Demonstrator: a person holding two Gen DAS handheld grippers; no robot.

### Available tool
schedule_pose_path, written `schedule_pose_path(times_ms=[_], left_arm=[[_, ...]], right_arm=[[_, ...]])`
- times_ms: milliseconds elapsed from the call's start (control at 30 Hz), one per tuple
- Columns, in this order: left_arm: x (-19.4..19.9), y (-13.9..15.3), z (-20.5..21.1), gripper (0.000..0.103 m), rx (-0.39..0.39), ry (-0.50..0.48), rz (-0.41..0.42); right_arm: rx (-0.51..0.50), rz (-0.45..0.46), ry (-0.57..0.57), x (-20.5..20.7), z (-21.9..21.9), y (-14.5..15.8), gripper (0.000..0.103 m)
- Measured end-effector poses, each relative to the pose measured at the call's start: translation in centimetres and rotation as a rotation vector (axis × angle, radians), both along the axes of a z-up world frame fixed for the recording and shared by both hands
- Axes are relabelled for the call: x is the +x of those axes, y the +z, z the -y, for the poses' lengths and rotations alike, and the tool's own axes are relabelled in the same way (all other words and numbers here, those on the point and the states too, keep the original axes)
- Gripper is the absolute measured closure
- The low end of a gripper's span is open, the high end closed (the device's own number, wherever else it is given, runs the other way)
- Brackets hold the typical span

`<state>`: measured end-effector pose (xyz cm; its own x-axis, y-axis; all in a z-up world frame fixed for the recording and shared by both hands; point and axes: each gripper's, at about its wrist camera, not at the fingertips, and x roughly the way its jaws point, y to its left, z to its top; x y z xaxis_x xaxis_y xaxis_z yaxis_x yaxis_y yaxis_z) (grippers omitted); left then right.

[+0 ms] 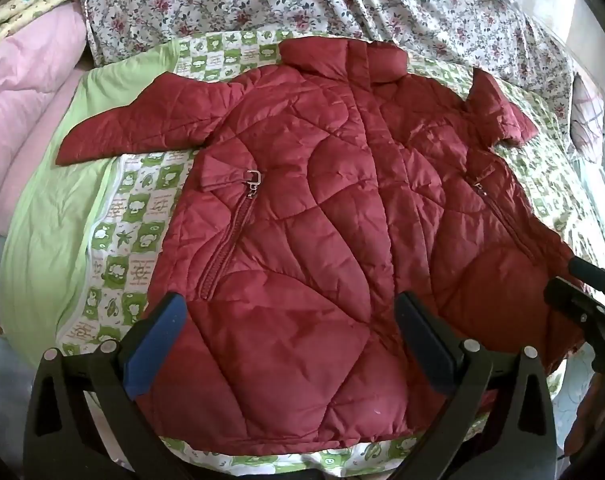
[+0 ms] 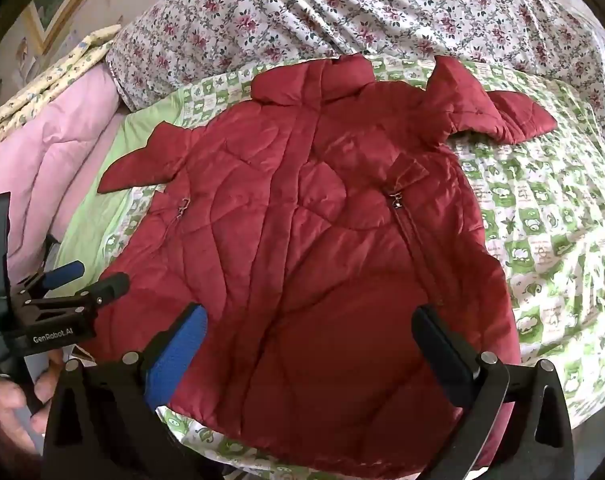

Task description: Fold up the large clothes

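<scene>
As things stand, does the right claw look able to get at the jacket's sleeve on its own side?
Probably yes. The right claw hangs open over the jacket, and the sleeve lies bare on the green sheet with nothing across it, though it is farther up the bed.

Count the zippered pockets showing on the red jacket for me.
2. One pocket zipper runs down the jacket's picture-left front panel, the other pocket zipper down the picture-right panel. Both have metal pulls at the top. The jacket's underside is hidden, so there may be more.
</scene>
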<state>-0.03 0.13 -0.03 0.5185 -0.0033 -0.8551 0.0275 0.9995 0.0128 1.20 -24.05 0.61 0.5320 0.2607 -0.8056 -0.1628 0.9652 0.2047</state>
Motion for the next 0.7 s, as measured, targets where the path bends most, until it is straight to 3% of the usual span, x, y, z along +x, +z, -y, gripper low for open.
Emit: schedule_pose_path(times_ms=[700], left_arm=[[0.03, -0.18, 0.69, 0.0, 0.004, -0.002, 0.002]], right_arm=[[0.013, 0.003, 0.004, -0.03, -0.01, 0.16, 0.0]])
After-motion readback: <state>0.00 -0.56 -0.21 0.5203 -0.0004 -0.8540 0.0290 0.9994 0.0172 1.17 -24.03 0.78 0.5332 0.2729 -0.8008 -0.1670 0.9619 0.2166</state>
